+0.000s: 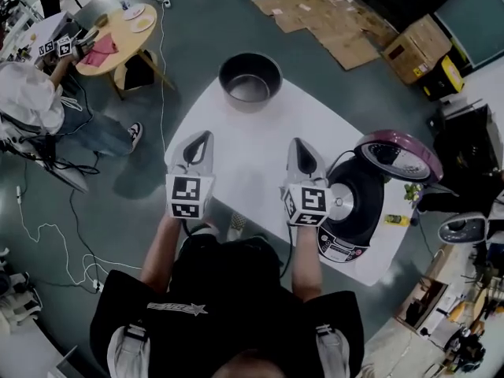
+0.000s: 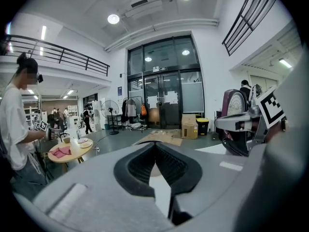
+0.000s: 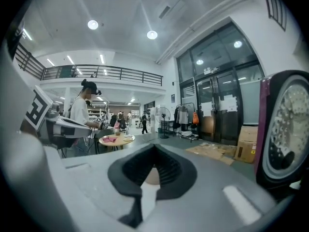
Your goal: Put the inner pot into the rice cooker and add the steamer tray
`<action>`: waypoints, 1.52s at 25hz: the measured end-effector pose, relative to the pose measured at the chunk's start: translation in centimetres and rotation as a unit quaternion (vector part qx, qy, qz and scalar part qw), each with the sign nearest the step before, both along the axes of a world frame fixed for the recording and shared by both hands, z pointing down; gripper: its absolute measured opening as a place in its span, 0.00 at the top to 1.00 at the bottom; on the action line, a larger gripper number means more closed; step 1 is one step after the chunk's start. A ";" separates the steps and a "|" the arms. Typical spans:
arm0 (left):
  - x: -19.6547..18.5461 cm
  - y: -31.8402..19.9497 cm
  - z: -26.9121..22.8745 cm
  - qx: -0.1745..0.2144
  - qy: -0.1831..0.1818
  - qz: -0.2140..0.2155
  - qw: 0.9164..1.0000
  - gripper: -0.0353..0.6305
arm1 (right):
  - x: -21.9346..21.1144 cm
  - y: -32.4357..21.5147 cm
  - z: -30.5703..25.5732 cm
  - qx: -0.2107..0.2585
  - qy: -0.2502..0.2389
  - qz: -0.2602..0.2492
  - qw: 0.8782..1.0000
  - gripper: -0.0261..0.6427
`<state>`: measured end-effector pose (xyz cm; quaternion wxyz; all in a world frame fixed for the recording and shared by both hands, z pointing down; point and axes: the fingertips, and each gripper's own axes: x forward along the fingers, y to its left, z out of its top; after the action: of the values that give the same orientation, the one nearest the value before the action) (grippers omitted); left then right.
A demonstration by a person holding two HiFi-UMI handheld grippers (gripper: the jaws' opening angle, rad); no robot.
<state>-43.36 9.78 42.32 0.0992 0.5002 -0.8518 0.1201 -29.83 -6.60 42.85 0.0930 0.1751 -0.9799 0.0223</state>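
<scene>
The metal inner pot [image 1: 250, 79] stands empty at the far end of the white table [image 1: 236, 140]. At the table's right side sits the black rice cooker [image 1: 354, 203], its purple-rimmed lid [image 1: 398, 156] swung up and open. Both grippers hover side by side over the near half of the table and point toward the pot. My left gripper [image 1: 206, 136] [image 2: 154, 144] is shut with nothing in it. My right gripper [image 1: 298, 142] [image 3: 154, 146] is shut and empty too, just left of the cooker. In the right gripper view the cooker lid [image 3: 287, 129] rises close at the right.
A person sits at a round wooden table [image 1: 118, 34] at the far left. Cables [image 1: 47, 235] trail over the floor on the left. Flattened cardboard [image 1: 331, 18] and a cardboard box [image 1: 417, 50] lie beyond the table. Cluttered shelves [image 1: 465, 305] stand at the right.
</scene>
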 end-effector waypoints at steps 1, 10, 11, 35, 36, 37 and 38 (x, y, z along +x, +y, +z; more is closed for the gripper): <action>-0.3 -0.3 0.2 -0.002 0.000 0.000 1.000 0.93 | -0.5 -0.2 0.2 -0.001 0.000 -0.002 1.000 0.95; -4.6 -3.1 2.4 -0.018 0.014 0.009 1.000 0.93 | -4.7 -2.6 2.2 -0.019 0.008 0.008 1.000 0.95; -5.3 -3.5 2.8 -0.021 0.017 0.012 1.000 0.93 | -5.2 -2.9 2.5 -0.020 0.011 0.011 1.000 0.95; -16.5 -13.6 12.5 -0.057 0.132 0.110 0.983 0.48 | -14.8 -9.7 12.6 -0.134 0.066 0.114 0.982 0.57; -16.9 -13.8 13.0 -0.060 0.134 0.112 0.983 0.48 | -15.2 -9.9 13.0 -0.135 0.069 0.117 0.981 0.57; -17.3 -14.0 13.5 -0.064 0.136 0.113 0.982 0.48 | -15.5 -10.0 13.4 -0.138 0.071 0.119 0.981 0.57; -17.7 -14.2 13.9 -0.067 0.137 0.114 0.982 0.48 | -15.8 -10.2 13.8 -0.140 0.074 0.121 0.980 0.57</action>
<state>-61.07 -4.45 56.24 0.2344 0.5980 -0.7574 0.1177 -45.67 -16.77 56.68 0.1856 0.2788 -0.9290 0.1575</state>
